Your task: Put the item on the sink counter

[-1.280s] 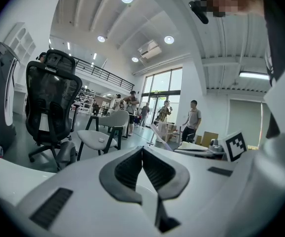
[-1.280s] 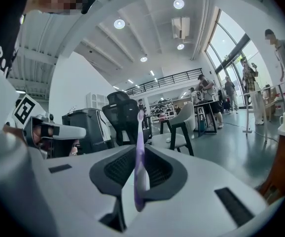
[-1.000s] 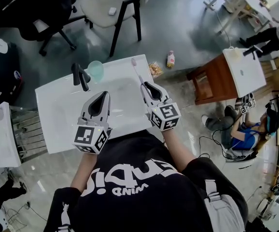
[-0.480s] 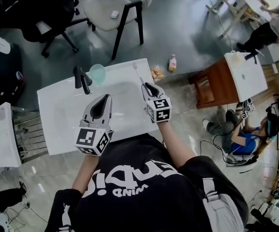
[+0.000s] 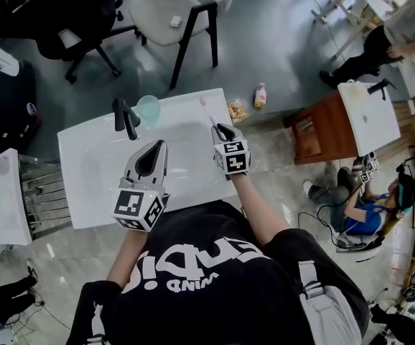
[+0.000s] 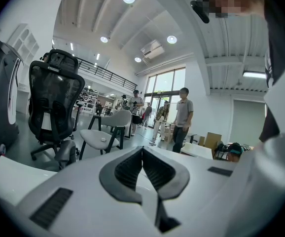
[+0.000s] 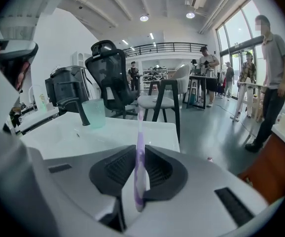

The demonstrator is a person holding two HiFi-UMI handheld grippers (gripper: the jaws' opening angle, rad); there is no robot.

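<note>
Over the white sink worktop (image 5: 78, 192) you've got both claws out in front of you. Your right claw (image 5: 224, 129) is squeezed shut on a slim purple and white plastic toothbrush (image 5: 207, 112). It's pinched low on the handle, so the rest pokes out past the tips toward the back right corner of the worktop. From the right gripper view it runs straight up between the two black pads, with the brush end out over the far edge. I can't tell whether it's touching the surface anywhere.

Your left claw (image 5: 155, 149) hangs over the front of the basin, closed all the way, pads meeting with nothing between them.

At the back of the basin there's a black metal faucet (image 5: 125, 115) with a see-through teal plastic cup (image 5: 148, 108) just beside it. The toothbrush is well apart from both.
</note>
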